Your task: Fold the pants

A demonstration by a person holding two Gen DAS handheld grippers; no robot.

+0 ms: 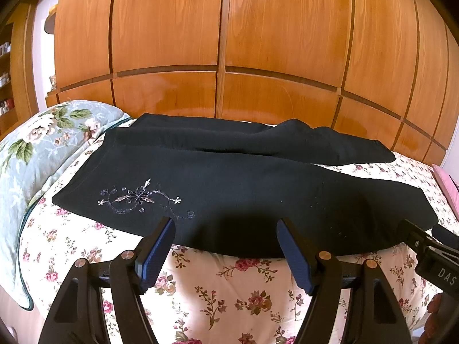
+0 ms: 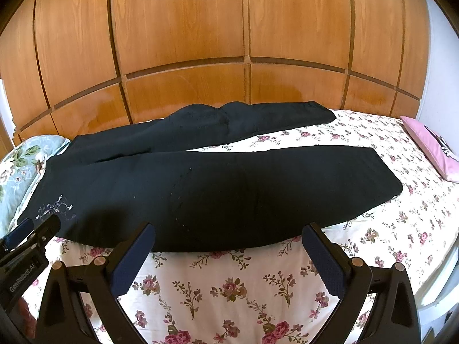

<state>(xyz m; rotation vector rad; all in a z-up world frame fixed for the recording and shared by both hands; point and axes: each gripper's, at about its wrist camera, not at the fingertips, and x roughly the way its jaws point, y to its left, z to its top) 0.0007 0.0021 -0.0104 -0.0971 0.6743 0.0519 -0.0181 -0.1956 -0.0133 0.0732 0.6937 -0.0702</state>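
Black pants point(image 1: 229, 189) lie spread flat on the floral bedspread point(image 1: 218, 295), waist to the left with silver embroidery point(image 1: 137, 197), both legs running right and splayed apart. They also show in the right wrist view point(image 2: 229, 189). My left gripper point(image 1: 225, 226) is open and empty, just above the near edge of the pants by the hip. My right gripper point(image 2: 229, 232) is open and empty over the near leg's lower edge. Each gripper shows in the other's view: the right one point(image 1: 430, 246), the left one point(image 2: 28, 238).
A wooden wardrobe point(image 1: 229, 43) stands close behind the bed. A floral pillow point(image 1: 37, 143) lies at the left, a pink cushion point(image 2: 430, 146) at the right. The bedspread point(image 2: 229, 295) spreads in front of the pants.
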